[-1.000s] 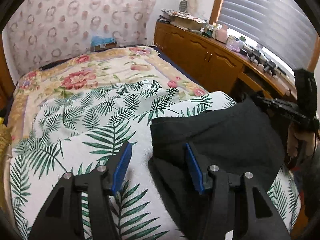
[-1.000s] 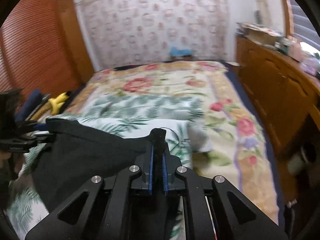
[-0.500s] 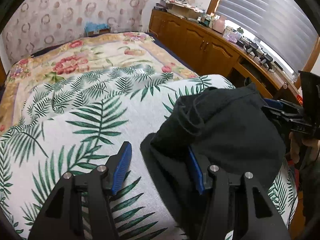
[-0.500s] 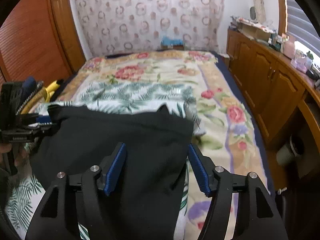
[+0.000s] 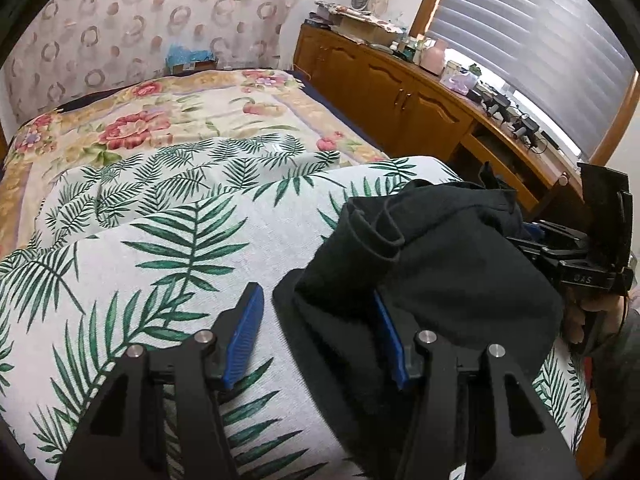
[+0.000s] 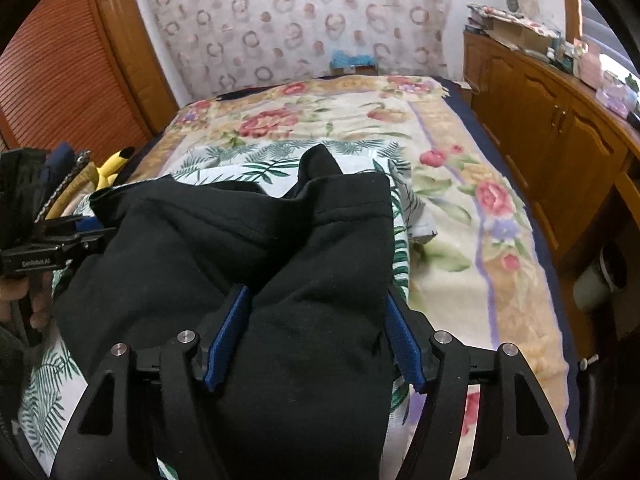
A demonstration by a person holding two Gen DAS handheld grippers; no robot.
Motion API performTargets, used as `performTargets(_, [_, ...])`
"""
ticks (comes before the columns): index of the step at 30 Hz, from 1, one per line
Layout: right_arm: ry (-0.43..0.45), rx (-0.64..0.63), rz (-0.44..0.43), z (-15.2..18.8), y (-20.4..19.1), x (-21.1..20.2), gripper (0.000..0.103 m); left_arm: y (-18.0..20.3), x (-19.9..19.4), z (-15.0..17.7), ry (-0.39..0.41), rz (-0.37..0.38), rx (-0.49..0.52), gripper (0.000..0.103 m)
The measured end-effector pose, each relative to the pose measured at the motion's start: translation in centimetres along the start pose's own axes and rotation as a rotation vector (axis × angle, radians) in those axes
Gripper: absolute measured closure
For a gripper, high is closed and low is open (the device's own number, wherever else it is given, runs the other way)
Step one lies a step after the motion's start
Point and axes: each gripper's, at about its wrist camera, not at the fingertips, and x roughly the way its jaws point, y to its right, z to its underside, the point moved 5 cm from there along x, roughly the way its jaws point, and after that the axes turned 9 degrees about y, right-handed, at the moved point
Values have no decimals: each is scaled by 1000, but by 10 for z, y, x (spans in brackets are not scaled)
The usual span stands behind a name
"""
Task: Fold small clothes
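Note:
A black garment [image 5: 460, 264] lies bunched and folded over on the palm-leaf cover [image 5: 180, 248] of the bed. My left gripper [image 5: 316, 292] straddles the garment's left edge. Its jaws are closing; the cloth lies against the right pad, while the left pad [image 5: 244, 332] stands clear over the cover. In the right wrist view the garment [image 6: 240, 232] fills the gap of my right gripper [image 6: 316, 294], which stands open with the cloth lying loose between its pads. Each gripper also shows at the other view's edge: the right gripper [image 5: 568, 256] and the left gripper [image 6: 60, 236], both hand-held.
A floral blanket [image 6: 340, 120] covers the far half of the bed. Wooden cabinets [image 5: 400, 92] with clutter on top run along the right under a window blind. A yellow plush toy [image 6: 112, 166] and a louvred wooden door [image 6: 68, 76] are at the left. A pale cup [image 6: 596, 284] sits low on the right.
My right gripper has gone from shut on a pinch of the black garment to open, and the lifted cloth has dropped into a heap. My left gripper's jaws have narrowed a little.

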Motion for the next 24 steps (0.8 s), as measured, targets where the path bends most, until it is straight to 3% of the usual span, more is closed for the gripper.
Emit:
performTargets(2, [3,2,-26,1,-2,-1,47,1,0,-1,-4,21,-11,67])
performTargets(4, [5,3,-39,2,-4,-2,56,3,0,-1,-12,53,-20,85])
performTargets(8, [24,7,-108,-1,-8,-8,87,10,-12,-5,8,64,-14,94])
performTargets(16, [151,-70,-68,-22,-34,-50,89,35,-78,-26,169,92,18,96])
performTargets(24, [273,-150,-93,-63,-82,-85,90,20,-159,-34,313,12,45,96])
